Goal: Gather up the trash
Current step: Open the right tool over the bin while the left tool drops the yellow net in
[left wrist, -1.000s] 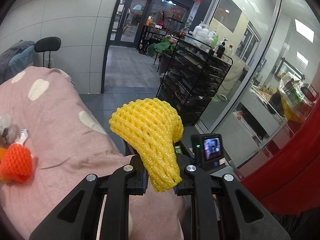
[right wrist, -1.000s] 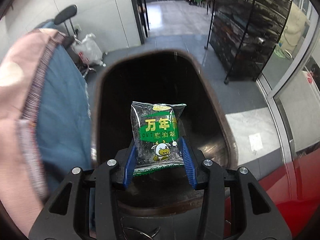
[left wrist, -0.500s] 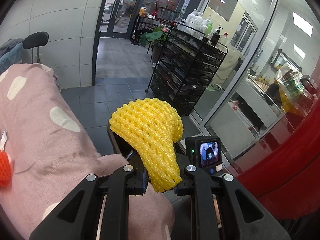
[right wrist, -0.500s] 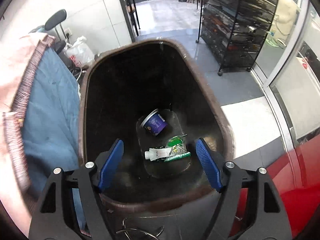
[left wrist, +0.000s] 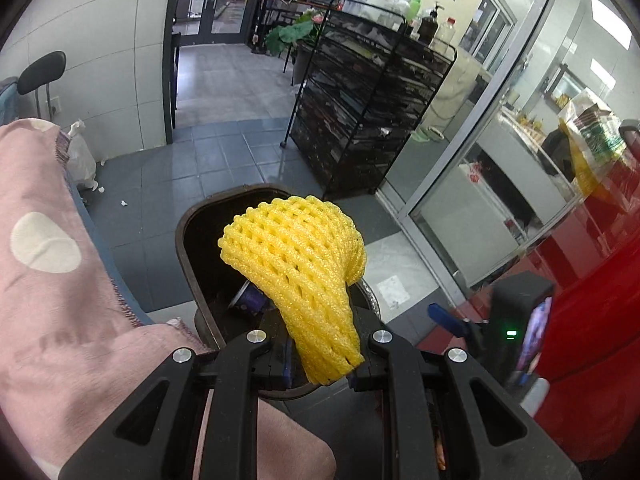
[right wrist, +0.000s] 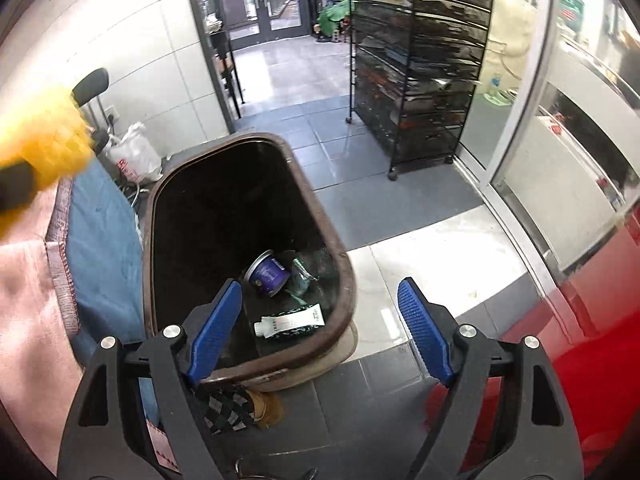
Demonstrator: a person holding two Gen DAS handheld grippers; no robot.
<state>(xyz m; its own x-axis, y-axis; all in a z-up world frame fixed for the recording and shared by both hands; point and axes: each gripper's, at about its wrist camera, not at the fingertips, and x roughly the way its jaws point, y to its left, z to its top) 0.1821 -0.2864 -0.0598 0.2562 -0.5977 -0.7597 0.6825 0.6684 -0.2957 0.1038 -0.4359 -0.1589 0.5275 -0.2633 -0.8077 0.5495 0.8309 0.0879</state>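
My left gripper [left wrist: 320, 354] is shut on a yellow foam fruit net [left wrist: 296, 264] and holds it over the near rim of a brown trash bin [left wrist: 188, 256]. The net also shows blurred at the left edge of the right wrist view [right wrist: 44, 136]. My right gripper [right wrist: 320, 320] is open and empty above the bin's near right corner [right wrist: 340, 264]. Inside the bin lie a purple cup [right wrist: 269, 273], a clear green snack wrapper [right wrist: 300, 278] and a white tube [right wrist: 290, 322].
A pink spotted cloth over a blue cover [left wrist: 44, 248] drapes a surface left of the bin. A black wire rack [right wrist: 420, 60] stands on the tiled floor behind. A red surface [right wrist: 600, 320] lies at the right. A white bag [right wrist: 134, 156] sits by the wall.
My right gripper opened and dropped the snack wrapper into the bin, then pulled back to the right. My left gripper carried the yellow net rightward until it is over the bin.
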